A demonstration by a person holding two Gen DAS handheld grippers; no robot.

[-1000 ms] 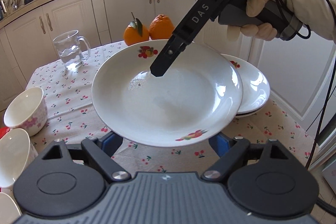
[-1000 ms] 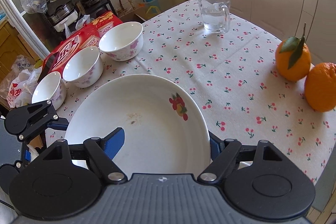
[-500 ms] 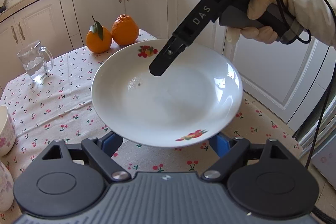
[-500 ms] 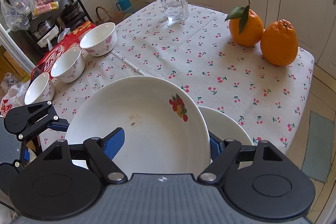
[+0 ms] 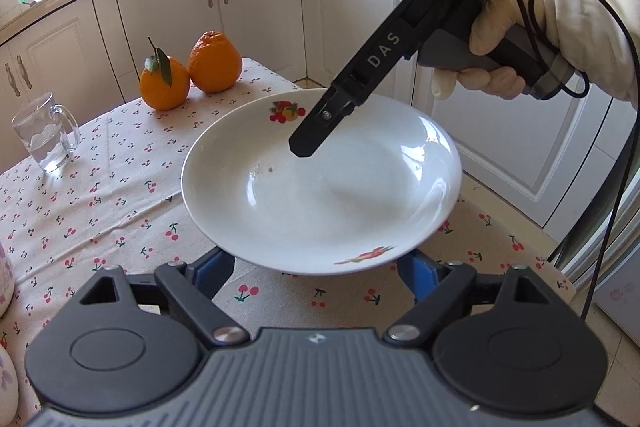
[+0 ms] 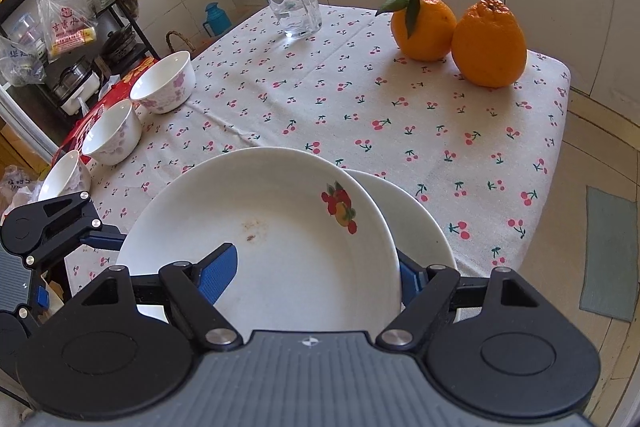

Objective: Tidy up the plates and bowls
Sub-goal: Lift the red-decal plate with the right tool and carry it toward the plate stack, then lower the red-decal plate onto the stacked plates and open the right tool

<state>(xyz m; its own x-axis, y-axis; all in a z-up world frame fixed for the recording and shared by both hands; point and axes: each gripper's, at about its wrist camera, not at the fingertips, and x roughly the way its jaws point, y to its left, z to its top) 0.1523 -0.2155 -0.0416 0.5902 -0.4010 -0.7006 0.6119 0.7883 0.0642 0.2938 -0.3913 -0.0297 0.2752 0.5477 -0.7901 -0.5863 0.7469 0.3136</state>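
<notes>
Left gripper (image 5: 316, 267) – right gripper (image 6: 316, 271), both half-spread, each gripping plate (image 5: 320, 187) rim

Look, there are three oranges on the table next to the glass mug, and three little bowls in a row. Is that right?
Not quite. There are two oranges, not three; the right wrist view shows both plainly. They do share the table with the glass mug, and the three little bowls do sit in a row.
</notes>
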